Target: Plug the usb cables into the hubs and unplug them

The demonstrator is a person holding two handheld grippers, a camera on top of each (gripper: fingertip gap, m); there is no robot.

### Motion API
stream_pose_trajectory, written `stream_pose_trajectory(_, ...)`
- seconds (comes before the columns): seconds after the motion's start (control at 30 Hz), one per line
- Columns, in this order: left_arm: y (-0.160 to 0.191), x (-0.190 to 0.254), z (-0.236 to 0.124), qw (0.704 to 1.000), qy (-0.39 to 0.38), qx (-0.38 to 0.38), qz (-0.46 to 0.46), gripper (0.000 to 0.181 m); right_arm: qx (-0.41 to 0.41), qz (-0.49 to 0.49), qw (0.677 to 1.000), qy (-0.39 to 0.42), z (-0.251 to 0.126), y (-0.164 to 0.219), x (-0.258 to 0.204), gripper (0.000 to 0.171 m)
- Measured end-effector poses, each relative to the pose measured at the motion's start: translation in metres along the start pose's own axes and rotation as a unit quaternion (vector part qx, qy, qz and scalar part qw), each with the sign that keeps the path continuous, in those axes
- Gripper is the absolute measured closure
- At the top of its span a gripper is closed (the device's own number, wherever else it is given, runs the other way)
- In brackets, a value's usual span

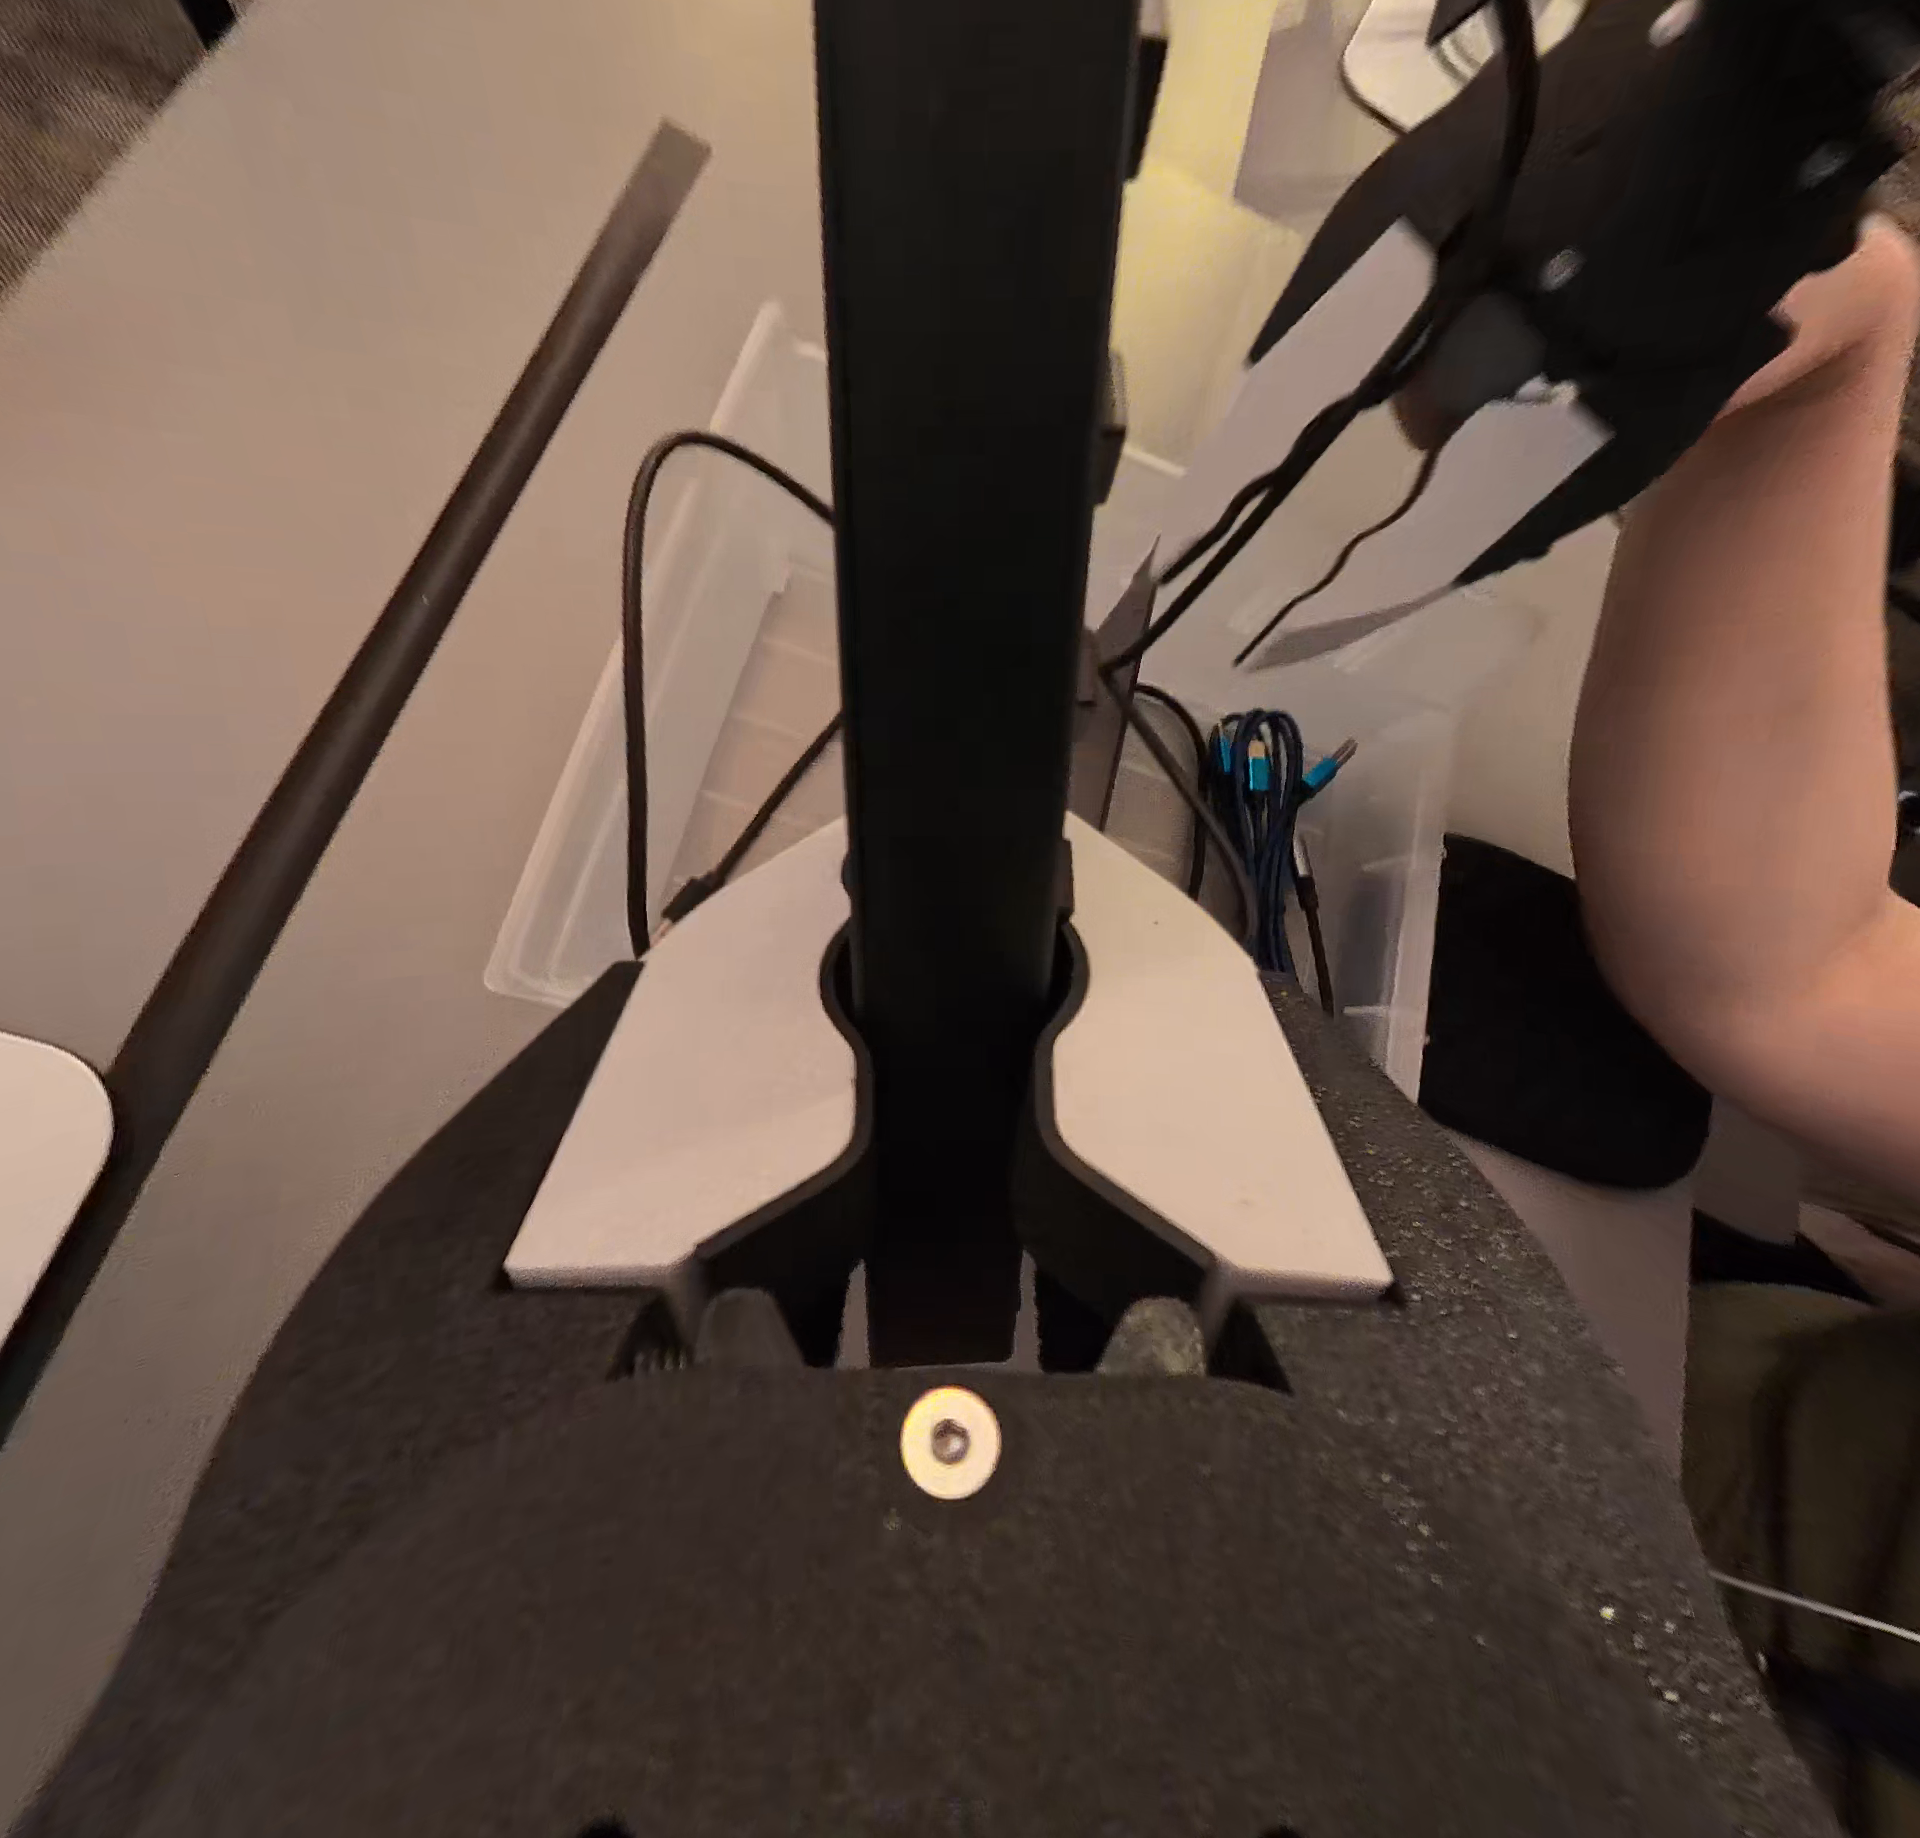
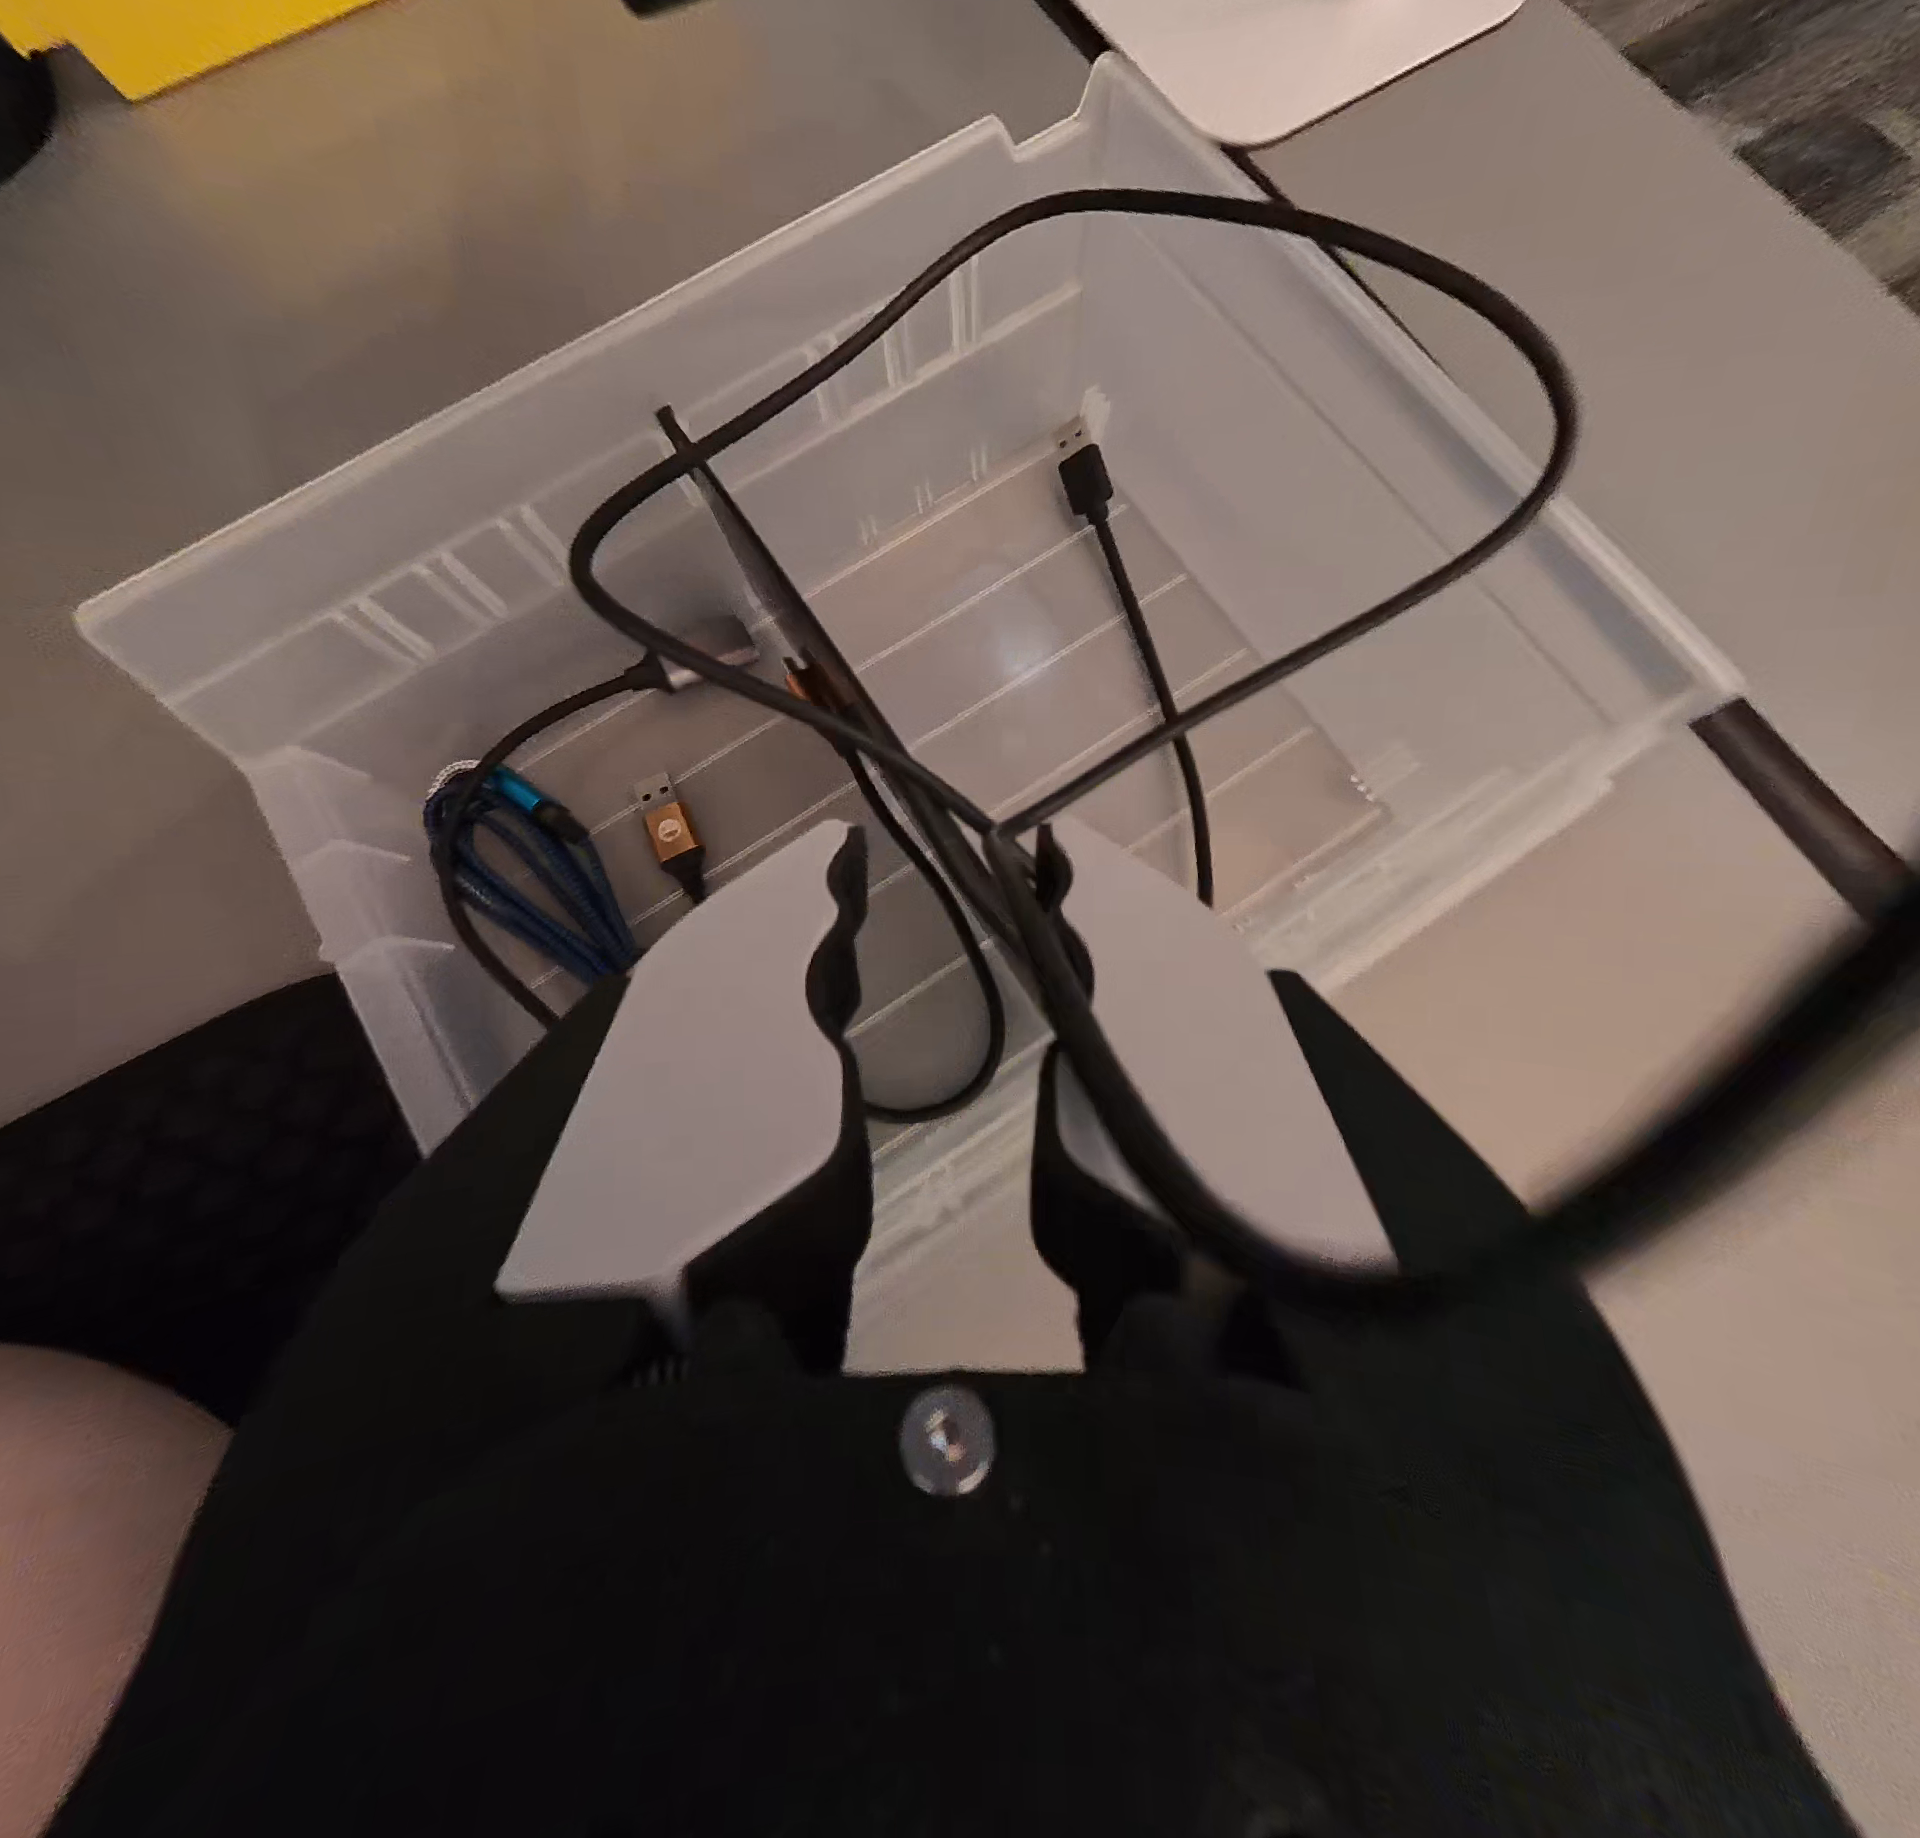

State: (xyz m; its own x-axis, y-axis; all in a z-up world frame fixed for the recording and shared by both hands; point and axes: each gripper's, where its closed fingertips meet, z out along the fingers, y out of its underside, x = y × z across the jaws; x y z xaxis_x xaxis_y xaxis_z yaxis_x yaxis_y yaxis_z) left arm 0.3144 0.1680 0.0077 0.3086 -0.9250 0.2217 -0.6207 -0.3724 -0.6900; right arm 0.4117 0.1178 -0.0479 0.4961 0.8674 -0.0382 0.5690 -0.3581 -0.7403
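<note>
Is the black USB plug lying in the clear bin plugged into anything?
Unplugged. The black USB plug lies loose in the clear bin, its metal tip bare.

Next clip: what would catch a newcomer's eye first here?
The left gripper clamps a long black bar running straight up the left wrist view. Below the open right gripper, black cables loop over a clear plastic bin, with a blue cable bundle in its near-left corner.

1. An office-like workspace: a plain grey counter point(image 2: 312, 261) with a dark seam.
2. A clear plastic storage bin point(image 2: 1351, 500) of loose cables sits on it.
3. A white rounded stand base point(image 2: 1351, 53) stands nearby.
</note>
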Motion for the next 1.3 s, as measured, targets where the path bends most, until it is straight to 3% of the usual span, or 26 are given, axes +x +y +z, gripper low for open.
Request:
stream_pose_trajectory(0.13, 0.013, -0.014, -0.007, 1.0, -0.019, -0.017, 0.009, 0.154, 0.051, 0.013, 0.999, 0.002, -0.032, -0.001, -0.007, 0.136)
stream_pose_trajectory(0.27, 0.025, -0.037, -0.026, 0.998, -0.055, -0.023, 0.008, 0.155, 0.108, 0.009, 0.992, 0.062, -0.064, -0.004, 0.008, 0.136)
stream_pose_trajectory(0.4, 0.038, -0.049, -0.04, 0.994, -0.079, -0.044, 0.068, 0.155, 0.254, -0.015, 0.954, 0.161, -0.108, -0.054, 0.029, 0.145)
stream_pose_trajectory(0.47, 0.043, -0.054, -0.046, 0.988, -0.104, -0.07, 0.087, 0.155, 0.288, 0.005, 0.944, 0.164, -0.117, -0.073, 0.029, 0.156)
stream_pose_trajectory(0.53, 0.046, -0.057, -0.051, 0.986, -0.112, -0.083, 0.088, 0.155, 0.26, -0.006, 0.959, 0.11, -0.098, -0.078, 0.013, 0.164)
stream_pose_trajectory(0.67, 0.054, -0.065, -0.064, 0.98, -0.139, -0.105, 0.1, 0.155, 0.168, 0.006, 0.968, 0.186, -0.065, -0.066, 0.045, 0.163)
stream_pose_trajectory(1.03, 0.069, -0.061, -0.068, 0.976, -0.14, -0.132, 0.097, 0.155, -0.018, 0.011, 0.986, 0.165, 0.02, -0.037, 0.054, 0.164)
stream_pose_trajectory(1.13, 0.071, -0.056, -0.062, 0.976, -0.134, -0.148, 0.088, 0.155, -0.022, 0.037, 0.991, 0.125, 0.029, -0.033, 0.047, 0.168)
stream_pose_trajectory(1.3, 0.078, -0.057, -0.053, 0.962, -0.15, -0.197, 0.115, 0.155, 0.013, 0.054, 0.992, 0.11, 0.006, -0.026, 0.045, 0.147)
